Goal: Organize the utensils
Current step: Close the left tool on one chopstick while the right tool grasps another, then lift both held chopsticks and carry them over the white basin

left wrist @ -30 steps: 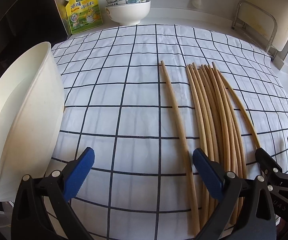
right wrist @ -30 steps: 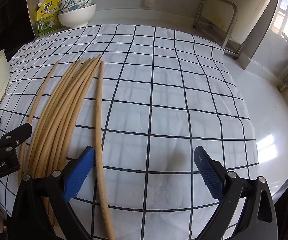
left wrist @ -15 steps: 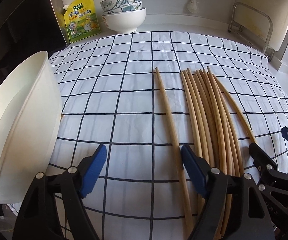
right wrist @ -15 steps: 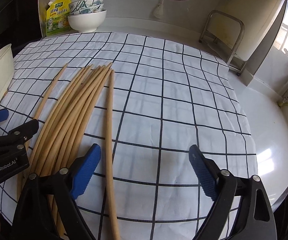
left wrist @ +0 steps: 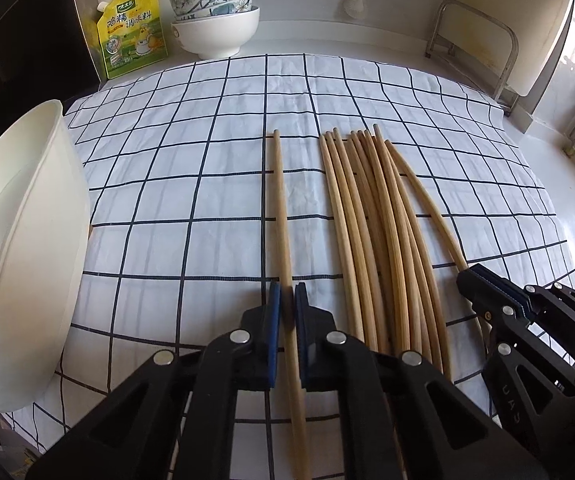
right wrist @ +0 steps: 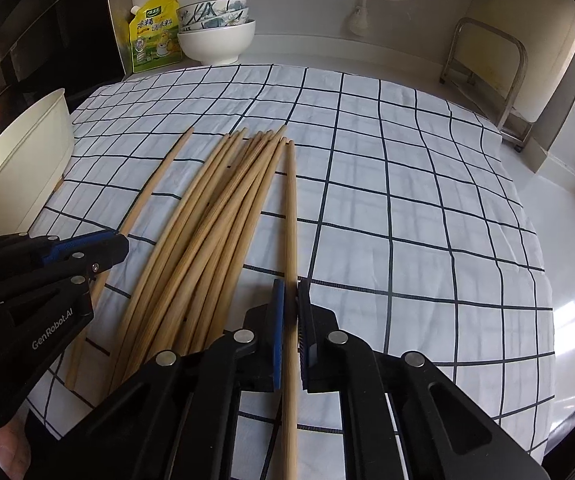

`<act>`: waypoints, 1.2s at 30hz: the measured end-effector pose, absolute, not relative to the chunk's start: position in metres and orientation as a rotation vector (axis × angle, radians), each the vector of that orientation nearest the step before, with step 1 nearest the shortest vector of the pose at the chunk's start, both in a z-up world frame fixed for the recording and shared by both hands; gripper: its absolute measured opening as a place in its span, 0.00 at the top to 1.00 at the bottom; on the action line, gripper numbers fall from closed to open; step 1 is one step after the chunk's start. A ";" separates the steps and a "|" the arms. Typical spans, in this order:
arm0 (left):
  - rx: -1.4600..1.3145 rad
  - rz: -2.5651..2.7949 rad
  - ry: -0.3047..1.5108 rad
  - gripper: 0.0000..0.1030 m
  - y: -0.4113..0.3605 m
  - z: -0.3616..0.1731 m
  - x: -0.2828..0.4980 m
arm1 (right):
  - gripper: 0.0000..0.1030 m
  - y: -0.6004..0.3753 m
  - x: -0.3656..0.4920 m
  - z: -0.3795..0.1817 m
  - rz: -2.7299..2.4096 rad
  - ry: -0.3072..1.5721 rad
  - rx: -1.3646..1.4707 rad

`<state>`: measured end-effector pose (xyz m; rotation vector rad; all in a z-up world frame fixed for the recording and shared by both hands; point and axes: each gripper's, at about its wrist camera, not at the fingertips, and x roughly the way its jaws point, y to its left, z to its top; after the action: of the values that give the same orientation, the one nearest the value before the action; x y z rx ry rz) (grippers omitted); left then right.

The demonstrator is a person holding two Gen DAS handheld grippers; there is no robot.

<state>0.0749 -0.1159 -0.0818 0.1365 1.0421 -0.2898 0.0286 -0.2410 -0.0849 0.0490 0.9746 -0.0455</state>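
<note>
Several long wooden chopsticks (left wrist: 371, 220) lie in a bundle on a white checked cloth (left wrist: 191, 168). One lone chopstick (left wrist: 281, 208) lies apart on the bundle's left side, and my left gripper (left wrist: 286, 300) is shut on it near its close end. In the right wrist view the bundle (right wrist: 223, 216) fans out, and the rightmost chopstick (right wrist: 291, 208) is clamped between the blue pads of my right gripper (right wrist: 290, 294). Each gripper shows in the other's view: the right gripper (left wrist: 487, 288) and the left gripper (right wrist: 107, 246).
A tall white container (left wrist: 27, 240) stands at the cloth's left edge. A yellow seasoning pouch (left wrist: 131, 28) and stacked bowls (left wrist: 215, 20) sit at the back wall. A metal rack (left wrist: 475, 36) stands at the back right, with bare white counter (right wrist: 559, 248) to the right.
Both grippers went from wide open to shut, the left one on the lone left chopstick, the right one on the rightmost chopstick. Both views tilted up a little.
</note>
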 end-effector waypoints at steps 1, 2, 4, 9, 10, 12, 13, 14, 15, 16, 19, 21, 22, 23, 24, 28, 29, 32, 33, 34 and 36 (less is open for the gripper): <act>0.130 -0.291 1.048 0.93 -0.114 -0.081 0.075 | 0.94 -0.243 0.028 -0.084 -0.044 0.975 0.071; 0.123 -0.293 1.053 0.93 -0.112 -0.081 0.076 | 0.94 -0.244 0.027 -0.084 -0.044 0.974 0.085; 0.115 -0.294 1.058 0.93 -0.109 -0.079 0.075 | 0.94 -0.245 0.025 -0.082 -0.050 0.970 0.102; 0.093 -0.318 1.052 0.93 -0.102 -0.068 0.071 | 0.94 -0.246 0.019 -0.072 -0.049 0.952 0.131; 0.091 -0.323 1.049 0.93 -0.101 -0.066 0.070 | 0.94 -0.245 0.018 -0.070 -0.048 0.948 0.136; 0.086 -0.333 1.040 0.93 -0.098 -0.060 0.068 | 0.94 -0.244 0.016 -0.064 -0.046 0.939 0.148; 0.084 -0.338 1.034 0.93 -0.097 -0.056 0.067 | 0.94 -0.244 0.016 -0.061 -0.044 0.934 0.152; 0.083 -0.341 1.028 0.93 -0.095 -0.053 0.065 | 0.94 -0.243 0.015 -0.058 -0.043 0.929 0.157; 0.082 -0.346 1.022 0.93 -0.094 -0.050 0.064 | 0.94 -0.241 0.015 -0.055 -0.041 0.927 0.160; 0.079 -0.351 1.017 0.93 -0.092 -0.046 0.062 | 0.94 -0.240 0.014 -0.052 -0.038 0.922 0.163; 0.069 -0.369 1.006 0.93 -0.088 -0.036 0.058 | 0.94 -0.234 0.011 -0.041 -0.028 0.903 0.164; 0.065 -0.378 0.992 0.93 -0.085 -0.029 0.054 | 0.94 -0.230 0.009 -0.033 -0.022 0.889 0.163; 0.061 -0.382 0.984 0.93 -0.082 -0.025 0.052 | 0.94 -0.227 0.009 -0.030 -0.019 0.883 0.161; 0.056 -0.386 0.977 0.93 -0.080 -0.020 0.051 | 0.94 -0.225 0.009 -0.026 -0.015 0.876 0.159; 0.052 -0.389 0.967 0.93 -0.077 -0.016 0.049 | 0.94 -0.222 0.008 -0.022 -0.010 0.867 0.158; 0.045 -0.395 0.922 0.93 -0.066 0.002 0.044 | 0.94 -0.210 0.012 -0.008 0.013 0.843 0.154; 0.041 -0.396 0.914 0.93 -0.062 0.007 0.044 | 0.94 -0.206 0.013 -0.005 0.019 0.837 0.150; 0.022 -0.390 0.892 0.93 -0.049 0.019 0.045 | 0.94 -0.194 0.018 0.005 0.041 0.818 0.141; 0.013 -0.387 0.886 0.93 -0.043 0.023 0.046 | 0.94 -0.190 0.020 0.008 0.050 0.814 0.138; 0.006 -0.382 0.880 0.93 -0.037 0.026 0.047 | 0.94 -0.185 0.022 0.011 0.058 0.811 0.133; 0.000 -0.363 0.864 0.93 -0.026 0.032 0.047 | 0.94 -0.175 0.028 0.016 0.074 0.802 0.124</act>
<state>0.0472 -0.0256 0.0320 0.0002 0.8638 -0.3628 0.0284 -0.1750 0.0161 0.1243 0.8021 0.0742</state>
